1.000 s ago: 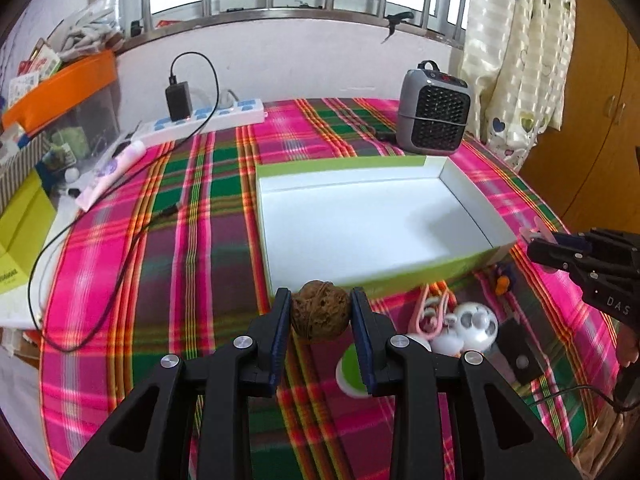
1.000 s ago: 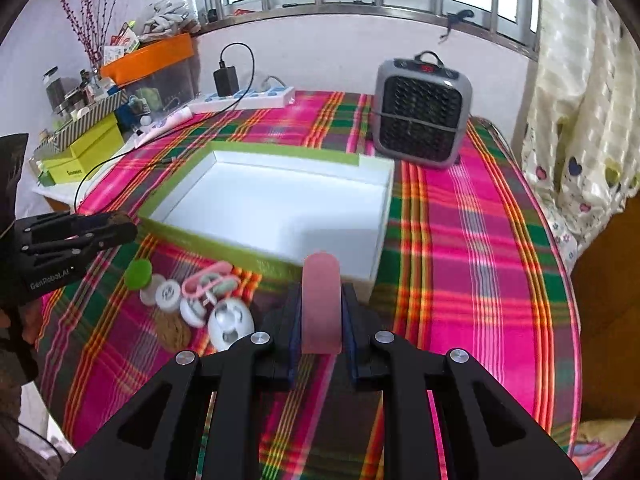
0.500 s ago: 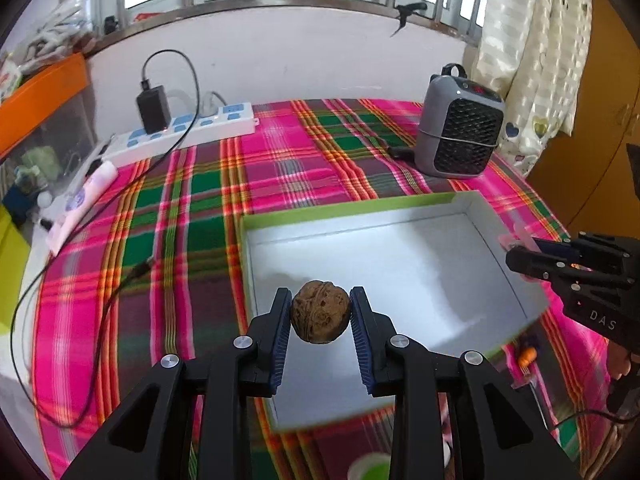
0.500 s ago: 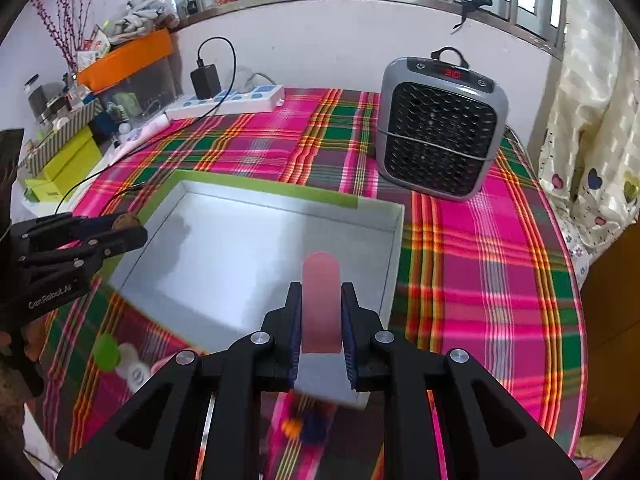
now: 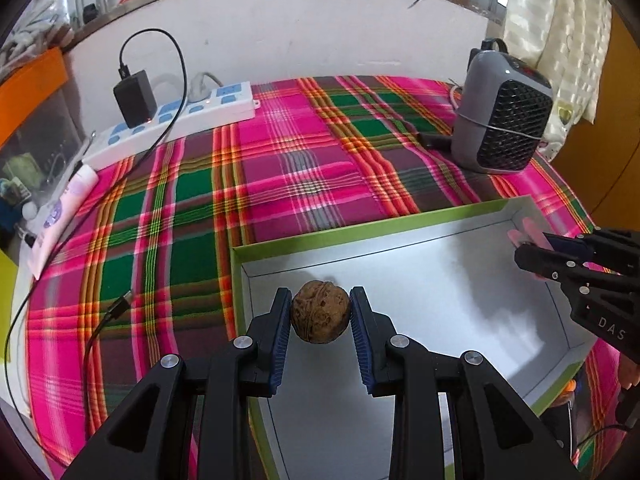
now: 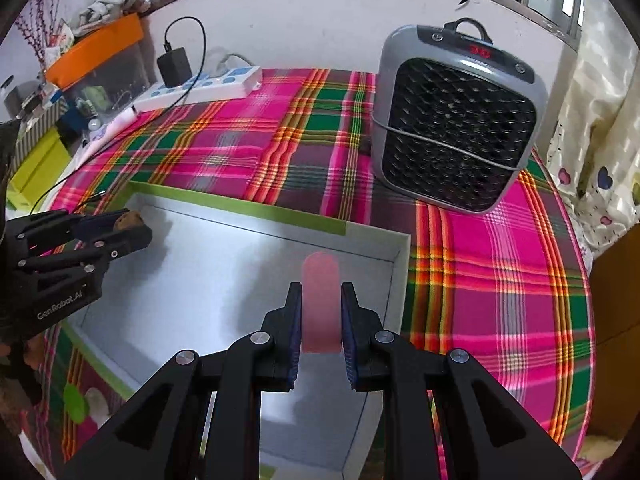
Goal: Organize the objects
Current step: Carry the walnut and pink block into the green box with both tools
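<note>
Your left gripper (image 5: 320, 312) is hiding the box's (image 5: 400, 232) near wall. Small items (image 6: 80, 400) beside the box are sitting half-covered, too blurred to identify. The pink piece (image 6: 321, 304) is showing soft; its lower end is lying hidden.

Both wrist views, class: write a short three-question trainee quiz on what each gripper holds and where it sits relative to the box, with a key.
1. True or false: the left gripper is shut on a walnut.
2. Which thing does the right gripper hold? A) a green cap B) a pink flat piece C) a charger
3. Fill in: both held things hang over the white floor of the green-edged ____.

Key
1. True; the pads press both sides of the walnut.
2. B, the pink flat piece.
3. box; its floor shows bare beneath both grippers, nothing yet set inside.
</note>
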`<state>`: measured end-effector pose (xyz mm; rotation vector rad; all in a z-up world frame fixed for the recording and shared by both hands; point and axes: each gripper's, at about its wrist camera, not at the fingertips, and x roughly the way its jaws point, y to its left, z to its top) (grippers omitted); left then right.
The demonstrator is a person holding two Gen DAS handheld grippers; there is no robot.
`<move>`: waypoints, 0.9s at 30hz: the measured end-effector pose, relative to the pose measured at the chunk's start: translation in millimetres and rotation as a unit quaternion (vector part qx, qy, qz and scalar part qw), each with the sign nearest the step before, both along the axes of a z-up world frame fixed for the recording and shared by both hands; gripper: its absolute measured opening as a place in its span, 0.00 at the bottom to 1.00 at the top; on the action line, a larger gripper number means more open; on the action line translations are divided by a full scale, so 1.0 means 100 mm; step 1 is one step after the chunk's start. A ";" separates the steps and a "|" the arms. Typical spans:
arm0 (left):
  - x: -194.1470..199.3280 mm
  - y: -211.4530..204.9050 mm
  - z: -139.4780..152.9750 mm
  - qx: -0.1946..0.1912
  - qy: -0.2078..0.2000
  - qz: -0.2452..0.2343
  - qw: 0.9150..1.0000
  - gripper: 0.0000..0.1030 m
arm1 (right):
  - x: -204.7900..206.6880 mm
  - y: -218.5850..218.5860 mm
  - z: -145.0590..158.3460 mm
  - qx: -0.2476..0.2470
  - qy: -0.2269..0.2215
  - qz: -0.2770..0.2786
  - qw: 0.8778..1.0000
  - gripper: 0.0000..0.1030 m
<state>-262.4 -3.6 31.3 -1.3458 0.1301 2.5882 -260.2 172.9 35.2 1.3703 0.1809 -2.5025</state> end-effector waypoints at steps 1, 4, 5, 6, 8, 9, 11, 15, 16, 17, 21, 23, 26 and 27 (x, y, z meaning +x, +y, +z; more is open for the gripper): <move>-0.01 0.00 0.00 -0.003 0.002 -0.001 1.000 0.27 | -0.02 -0.01 -0.02 0.002 0.000 -0.001 1.000 0.18; -0.04 0.00 -0.02 -0.004 0.001 0.000 1.000 0.27 | -0.06 0.00 -0.04 0.003 -0.001 -0.004 1.000 0.18; -0.05 -0.01 -0.03 -0.005 0.000 0.003 1.000 0.27 | -0.07 -0.01 -0.04 0.003 -0.001 -0.005 1.000 0.18; -0.06 -0.01 -0.03 -0.007 0.001 0.004 1.000 0.27 | -0.07 -0.01 -0.05 0.005 -0.001 -0.005 1.000 0.18; -0.06 0.00 -0.04 -0.010 0.002 0.005 1.000 0.27 | -0.09 -0.01 -0.07 0.009 -0.002 -0.004 1.000 0.18; -0.06 0.00 -0.04 -0.011 0.003 0.003 1.000 0.27 | -0.10 -0.01 -0.08 0.010 -0.004 -0.004 1.000 0.18; -0.07 0.02 -0.05 -0.012 0.002 -0.001 1.000 0.27 | -0.11 -0.01 -0.11 0.014 -0.006 -0.005 1.000 0.18; -0.08 0.04 -0.07 -0.014 0.004 -0.004 1.000 0.27 | -0.11 -0.01 -0.13 0.017 -0.004 -0.003 1.000 0.18; -0.08 0.05 -0.07 -0.013 0.004 -0.005 1.000 0.27 | -0.12 -0.01 -0.14 0.018 -0.004 -0.002 1.000 0.18; -0.08 0.05 -0.07 -0.013 0.004 -0.004 1.000 0.27 | -0.12 -0.02 -0.14 0.018 -0.004 -0.002 1.000 0.18; -0.09 0.05 -0.08 -0.011 0.004 -0.005 1.000 0.27 | -0.12 -0.04 -0.16 0.020 -0.004 0.001 1.000 0.18; -0.09 0.05 -0.08 -0.011 0.003 -0.005 1.000 0.27 | -0.12 -0.04 -0.16 0.021 -0.002 0.000 1.000 0.18; -0.09 0.05 -0.08 -0.012 0.004 -0.005 1.000 0.28 | -0.12 -0.04 -0.16 0.020 0.000 0.000 1.000 0.18; -0.10 0.06 -0.08 -0.013 0.004 -0.006 1.000 0.30 | -0.11 -0.04 -0.16 0.021 0.001 0.000 1.000 0.18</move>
